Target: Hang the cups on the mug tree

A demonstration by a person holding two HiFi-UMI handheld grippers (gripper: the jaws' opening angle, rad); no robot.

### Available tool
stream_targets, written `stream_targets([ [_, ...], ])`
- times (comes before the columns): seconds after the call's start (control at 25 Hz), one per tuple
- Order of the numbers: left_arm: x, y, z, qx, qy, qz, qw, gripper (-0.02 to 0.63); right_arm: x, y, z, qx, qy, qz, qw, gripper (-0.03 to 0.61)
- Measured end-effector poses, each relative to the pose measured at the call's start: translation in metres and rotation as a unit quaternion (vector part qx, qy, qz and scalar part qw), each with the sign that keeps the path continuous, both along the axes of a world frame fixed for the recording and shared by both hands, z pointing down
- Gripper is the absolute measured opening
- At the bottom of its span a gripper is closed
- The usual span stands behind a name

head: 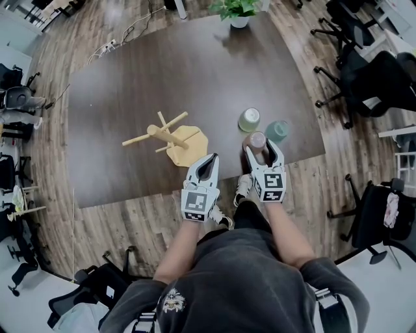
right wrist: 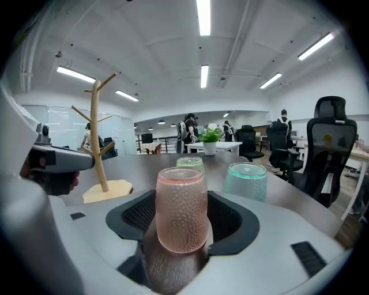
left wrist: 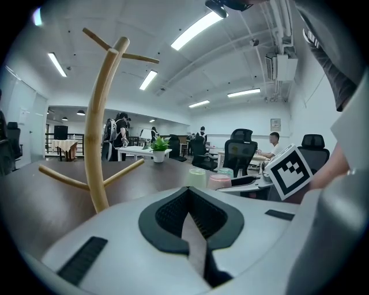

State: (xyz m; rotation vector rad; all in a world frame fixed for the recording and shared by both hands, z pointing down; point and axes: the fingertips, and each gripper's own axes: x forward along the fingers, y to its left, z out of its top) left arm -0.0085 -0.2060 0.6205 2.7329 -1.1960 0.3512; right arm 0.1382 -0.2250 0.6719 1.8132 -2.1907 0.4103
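A wooden mug tree (head: 170, 138) stands on the dark table (head: 162, 71), its trunk (left wrist: 98, 144) close ahead in the left gripper view. Three textured cups stand near the table's front right edge: pink (head: 258, 140), pale green (head: 249, 119) and teal (head: 277, 130). My right gripper (head: 262, 144) is open, its jaws on either side of the pink cup (right wrist: 181, 190), which rests on the table. The green cup (right wrist: 190, 163) and the teal cup (right wrist: 245, 181) stand just behind it. My left gripper (head: 209, 159) is shut and empty, just in front of the tree's base (head: 188, 146).
A potted plant (head: 237, 12) sits at the table's far edge. Black office chairs (head: 364, 78) stand to the right of the table, more chairs and cables on the wooden floor at the left. The person's legs and shoes are at the table's near edge.
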Motion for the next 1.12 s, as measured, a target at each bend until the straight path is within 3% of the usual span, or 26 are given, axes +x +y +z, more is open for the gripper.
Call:
stream_targets([
  [0.24, -0.008, 0.005, -0.008, 0.011, 0.006, 0.0, 0.9999, 0.006, -0.004, 0.001, -0.016, 0.013, -0.026, 0.006, 1.0, 0.298],
  [0.72, -0.042, 0.015, -0.028, 0.031, 0.014, -0.023, 0.9991, 0.006, -0.025, -0.002, -0.061, 0.042, -0.146, 0.029, 0.988, 0.296],
  [1.12, -0.083, 0.015, -0.028, 0.022, 0.009, -0.081, 0.9964, 0.006, -0.063, -0.024, -0.096, 0.059, -0.209, 0.002, 0.976, 0.296],
])
